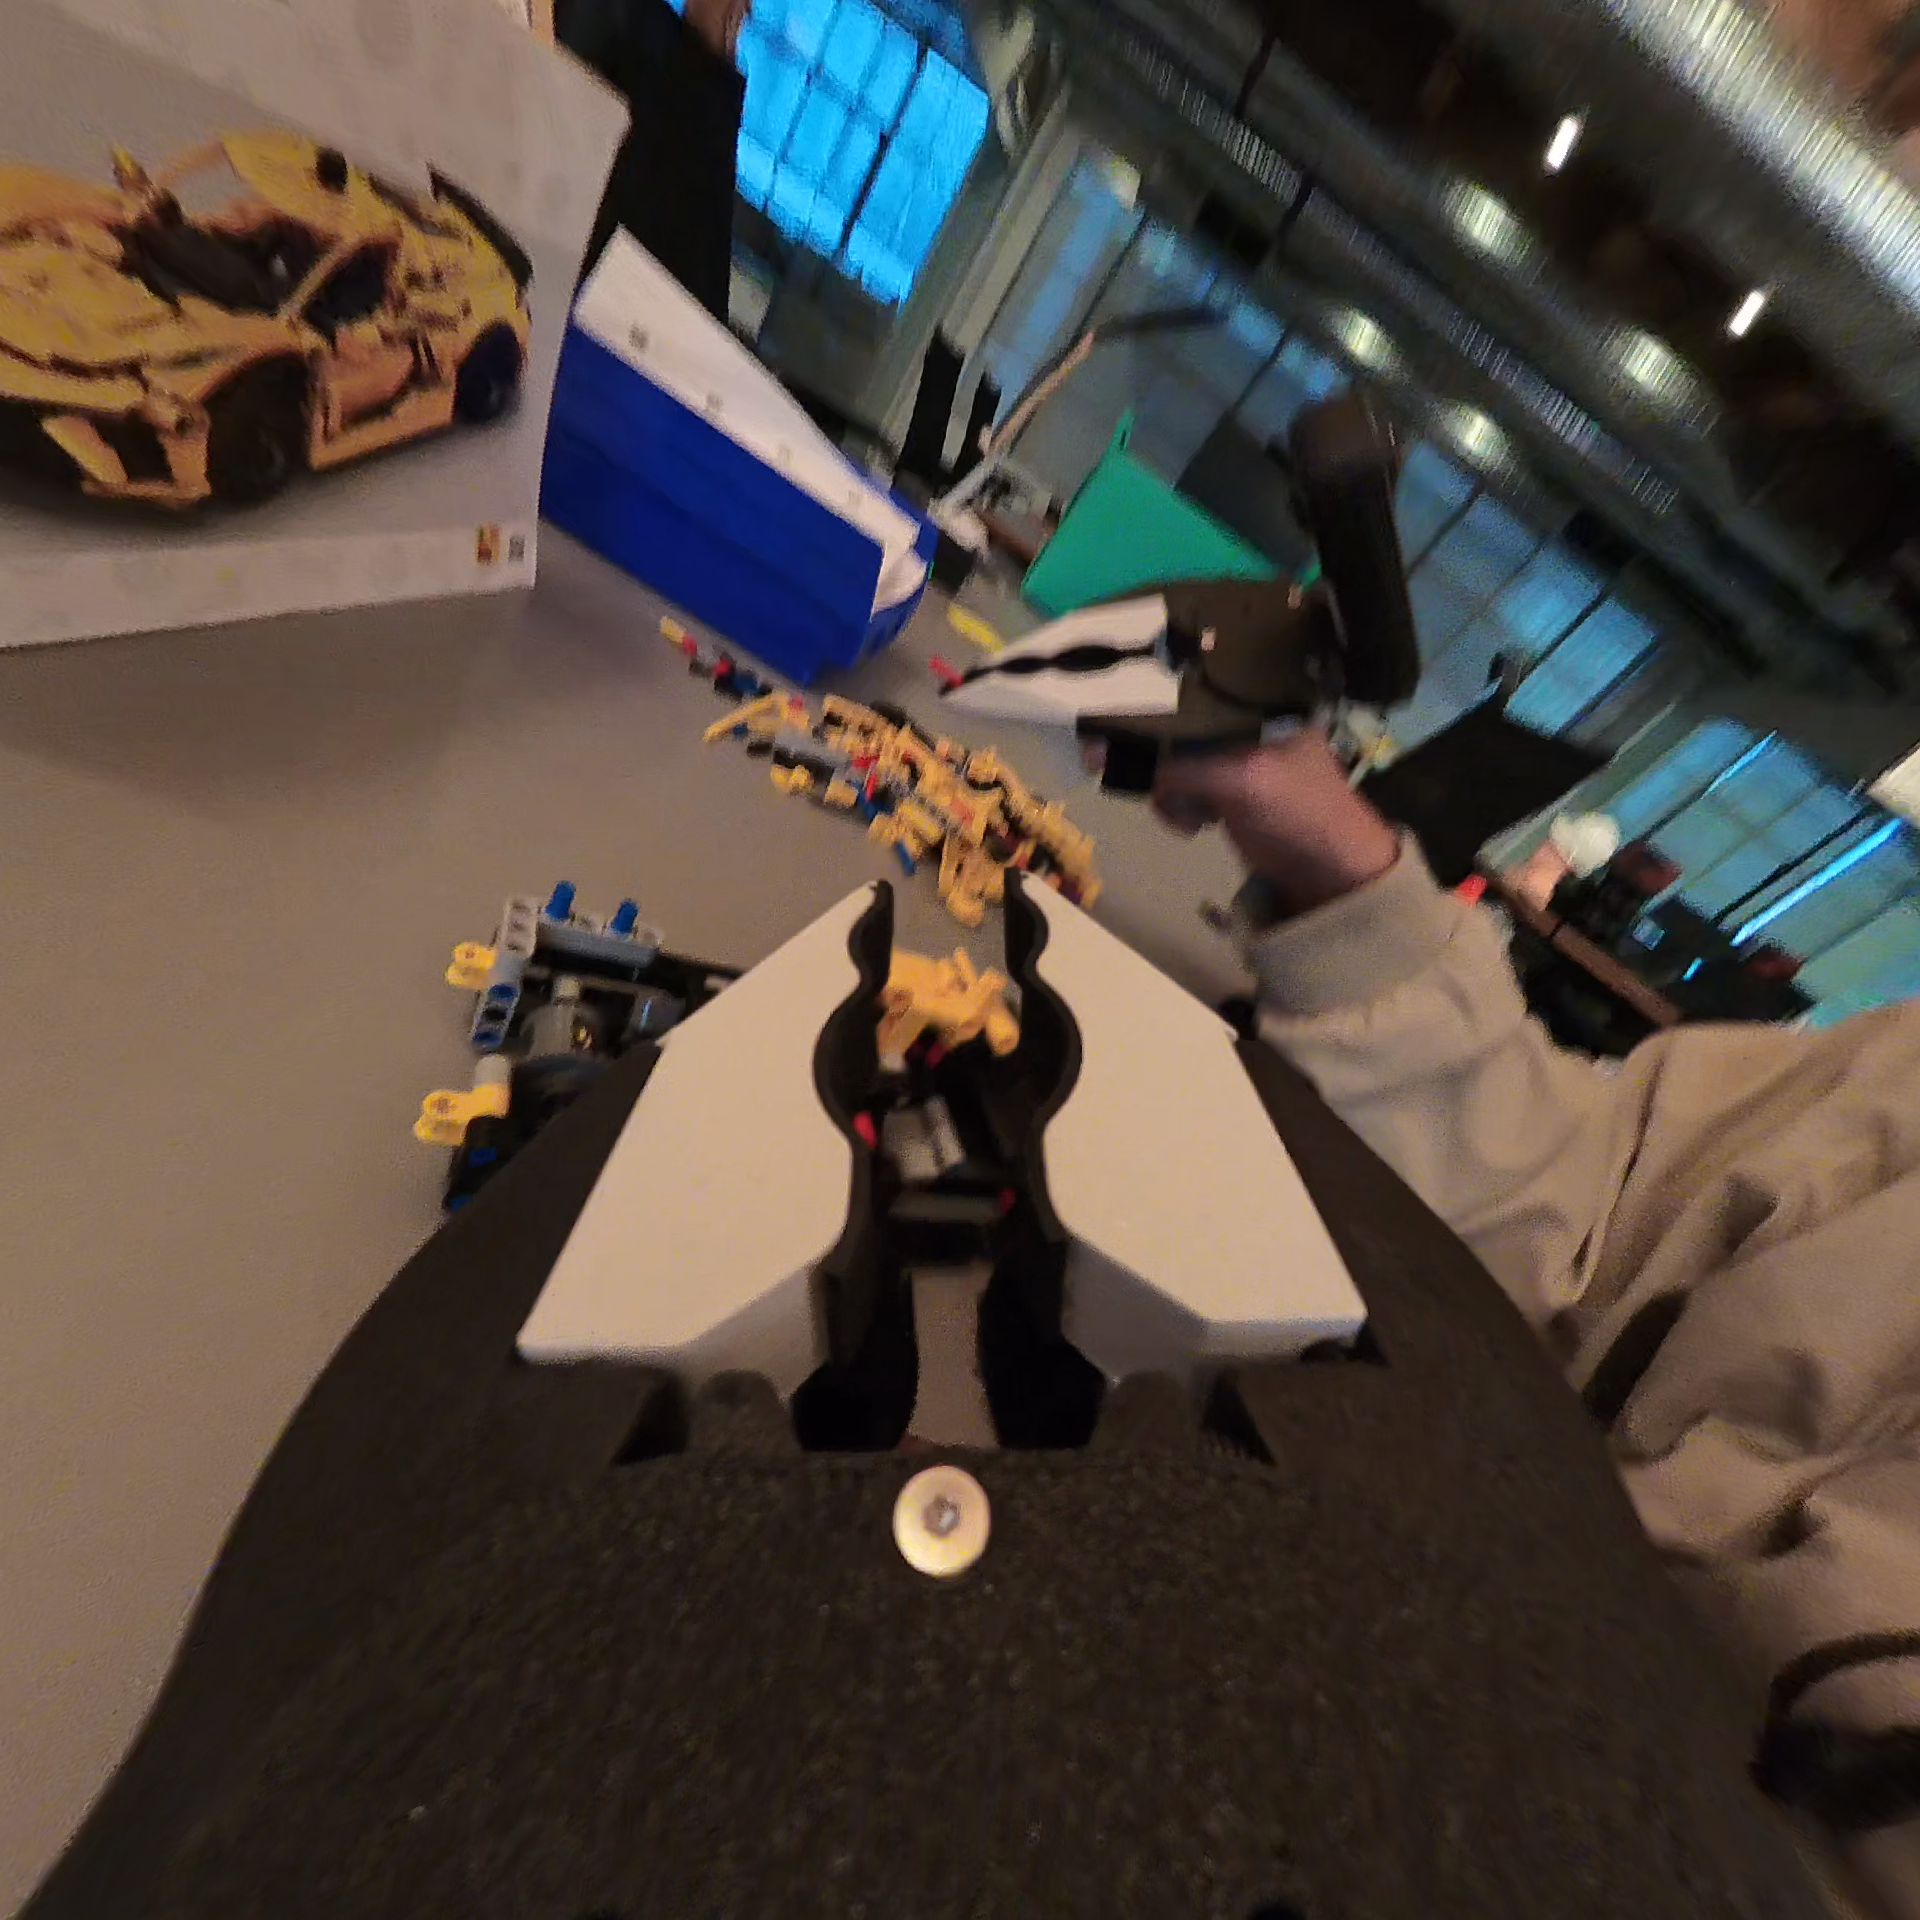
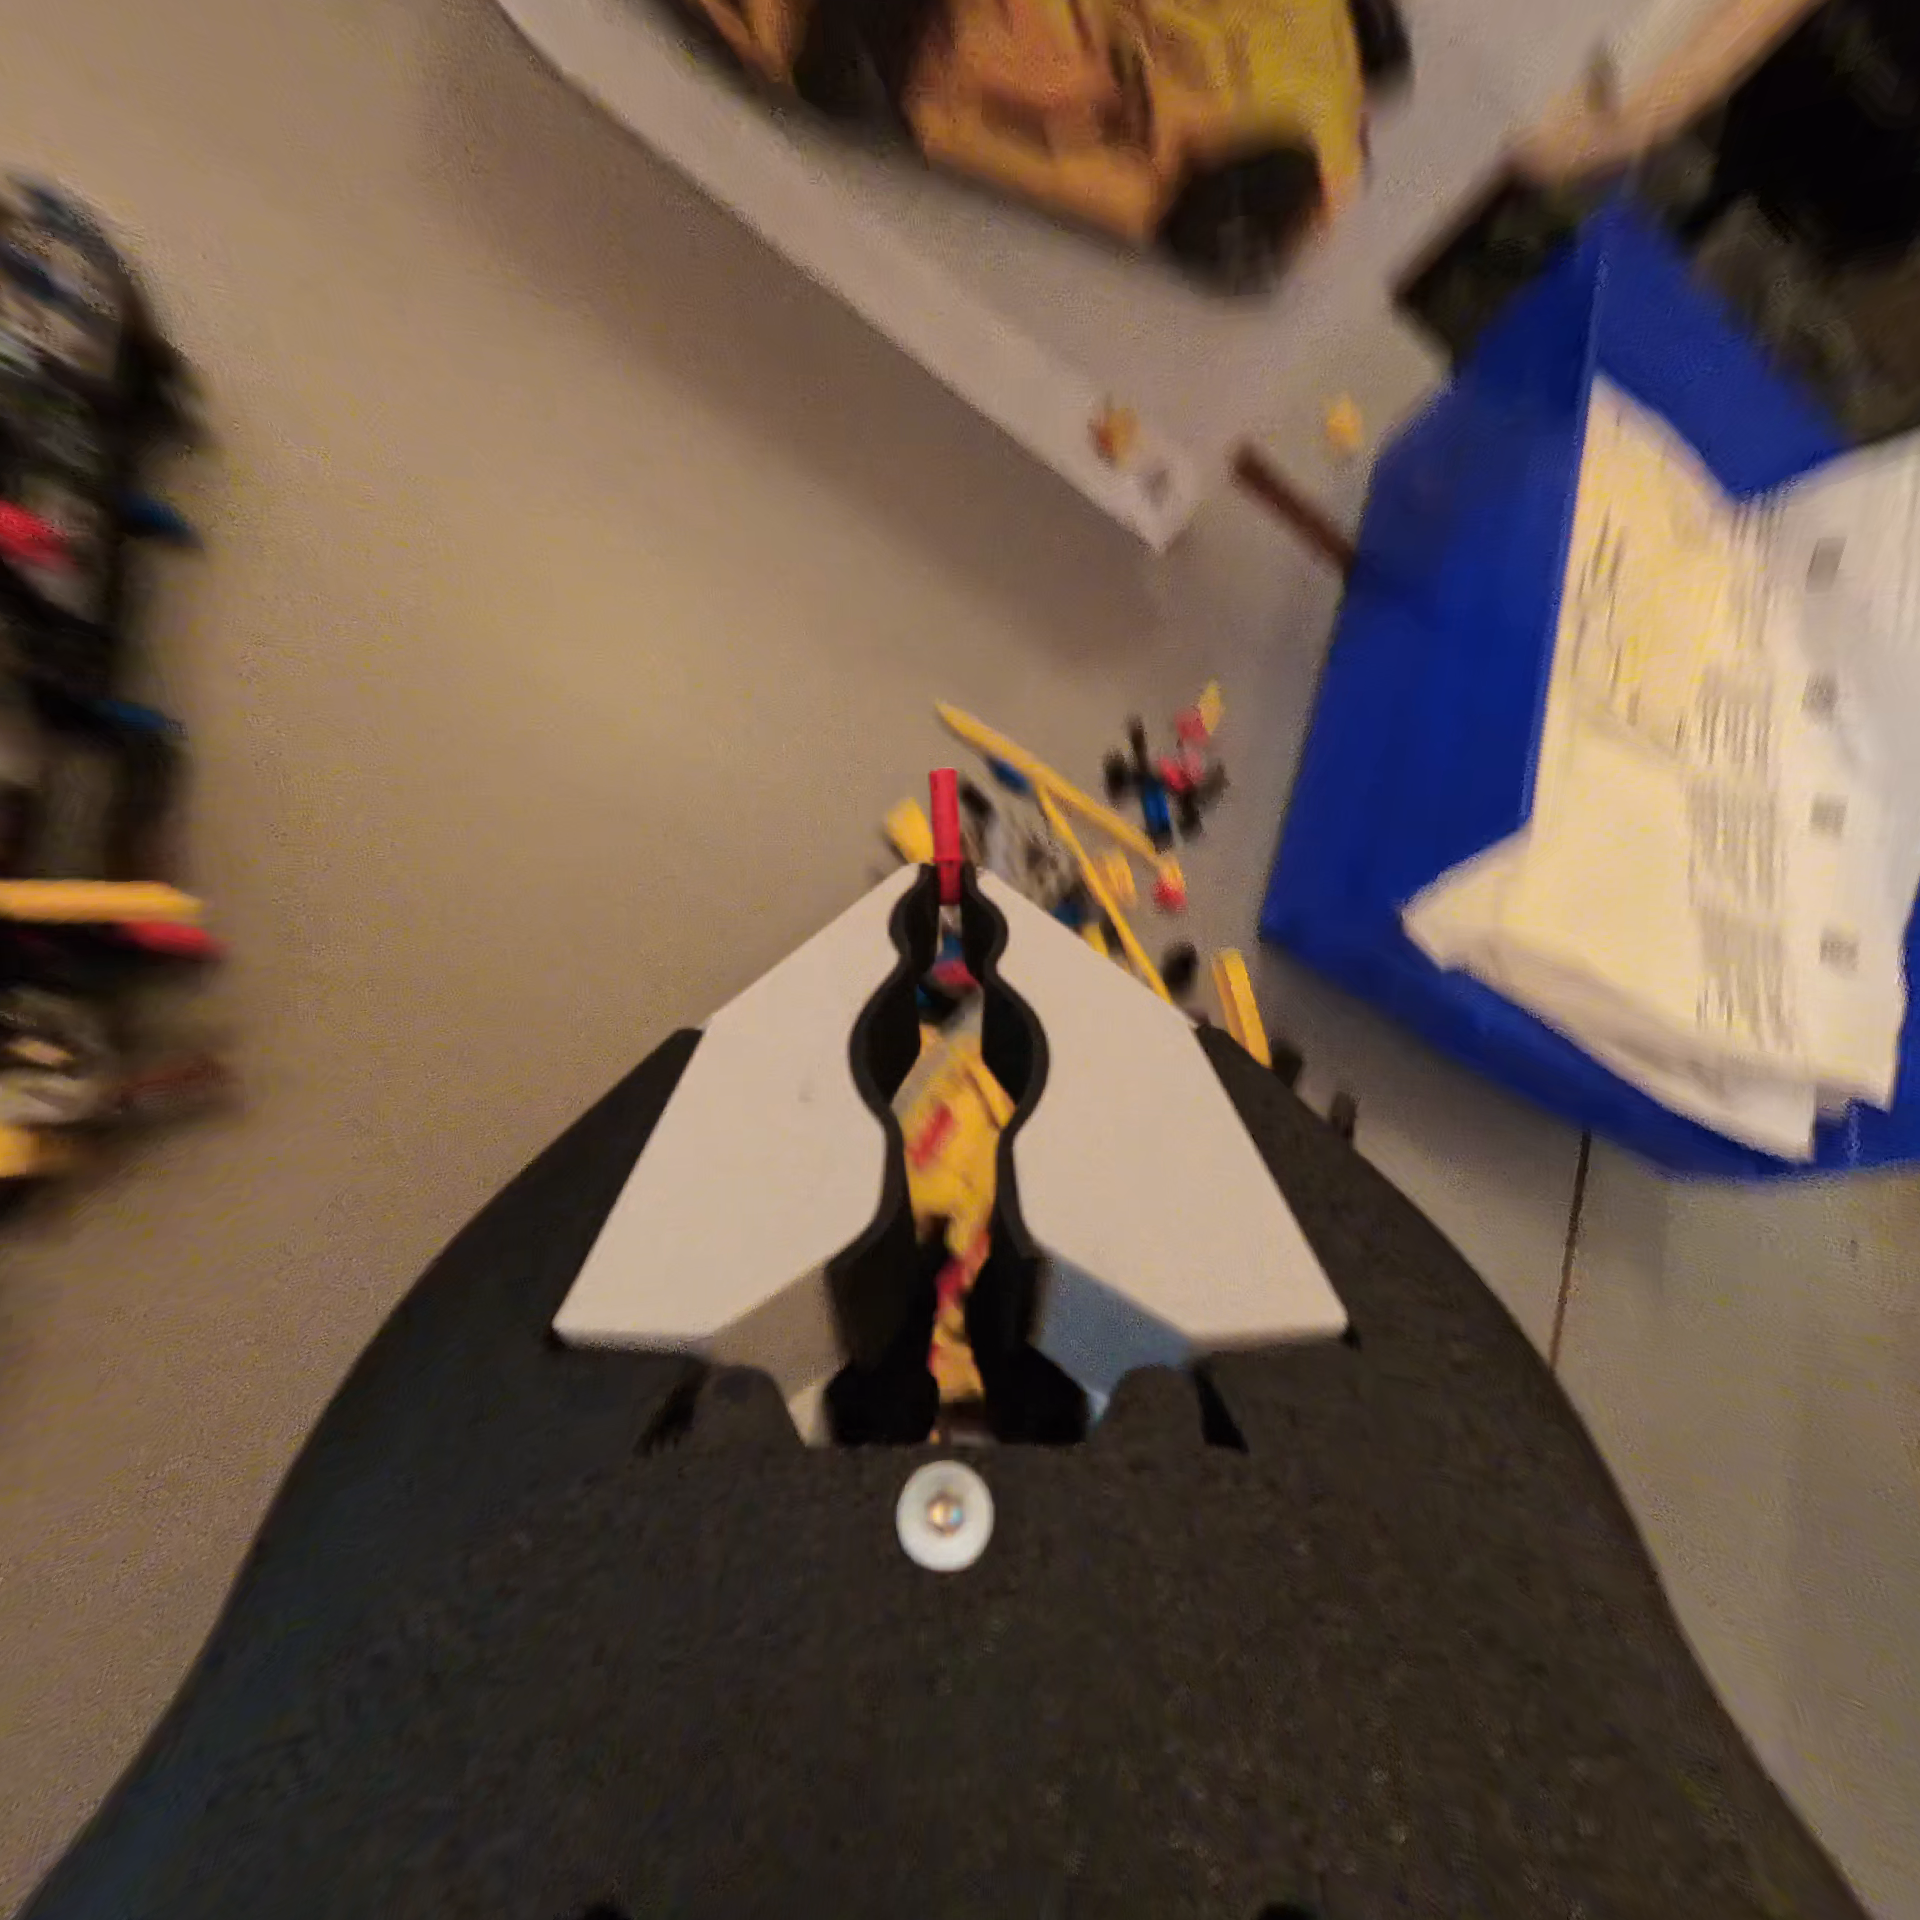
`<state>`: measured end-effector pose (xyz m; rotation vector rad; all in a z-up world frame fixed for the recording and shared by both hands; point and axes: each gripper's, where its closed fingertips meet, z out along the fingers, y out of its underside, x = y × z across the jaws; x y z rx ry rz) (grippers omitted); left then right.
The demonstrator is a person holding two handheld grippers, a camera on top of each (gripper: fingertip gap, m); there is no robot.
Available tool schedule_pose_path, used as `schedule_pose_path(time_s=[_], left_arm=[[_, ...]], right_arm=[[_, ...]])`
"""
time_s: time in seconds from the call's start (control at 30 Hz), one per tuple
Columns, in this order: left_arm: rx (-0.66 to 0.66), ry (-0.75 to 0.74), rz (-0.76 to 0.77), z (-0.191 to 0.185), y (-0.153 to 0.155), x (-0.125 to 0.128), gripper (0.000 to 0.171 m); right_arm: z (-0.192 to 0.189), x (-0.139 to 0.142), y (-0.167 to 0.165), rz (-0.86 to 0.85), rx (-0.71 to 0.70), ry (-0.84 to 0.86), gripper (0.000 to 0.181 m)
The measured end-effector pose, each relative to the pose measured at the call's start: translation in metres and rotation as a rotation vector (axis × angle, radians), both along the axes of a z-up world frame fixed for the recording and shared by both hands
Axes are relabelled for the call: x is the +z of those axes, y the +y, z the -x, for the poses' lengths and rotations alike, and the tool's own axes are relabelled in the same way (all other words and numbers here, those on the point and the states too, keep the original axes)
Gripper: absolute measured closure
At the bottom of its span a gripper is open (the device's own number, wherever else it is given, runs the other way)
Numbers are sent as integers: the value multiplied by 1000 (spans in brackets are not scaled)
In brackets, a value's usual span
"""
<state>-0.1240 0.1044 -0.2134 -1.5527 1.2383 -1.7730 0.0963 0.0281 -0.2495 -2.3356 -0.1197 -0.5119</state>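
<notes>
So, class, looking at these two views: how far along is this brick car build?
Done: only a partly built black and grey chassis stands assembled. In hand: the right gripper pinches a red pin; the left gripper hovers, jaws apart, over the chassis. Left: a pile of loose yellow pieces on the table.

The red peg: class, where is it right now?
In the right wrist view, the red peg is pinched at the tips of the right gripper, above the pile of loose pieces left of the blue box.
</notes>
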Motion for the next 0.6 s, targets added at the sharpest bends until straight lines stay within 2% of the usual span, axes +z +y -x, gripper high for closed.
schedule_pose_path(time_s=[0.13, 0.2, 0.3, 0.37, 0.47, 0.53, 0.6], left_arm=[[7, 90, -270, -5, -9, -23, 151], [50, 90, -336, -7, -8, -24, 150], [60, 100, -387, -9, -8, -29, 141], [42, 128, -448, -10, -10, -38, 138], [7, 151, -533, -11, -18, -48, 134], [7, 158, -563, -12, -20, -51, 130], [23, 164, -587, -14, -18, -53, 130]], right_arm=[[-27, -32, -36, 145, -72, 160, 178], [-31, -35, -38, 143, -81, 159, 175], [-20, -27, -26, 82, -61, 177, 158], [17, -15, -8, -12, 43, 267, 154], [118, -4, 13, -132, 298, 538, 148], [163, -6, 17, -172, 377, 617, 149], [185, -12, 21, -196, 389, 627, 151]])
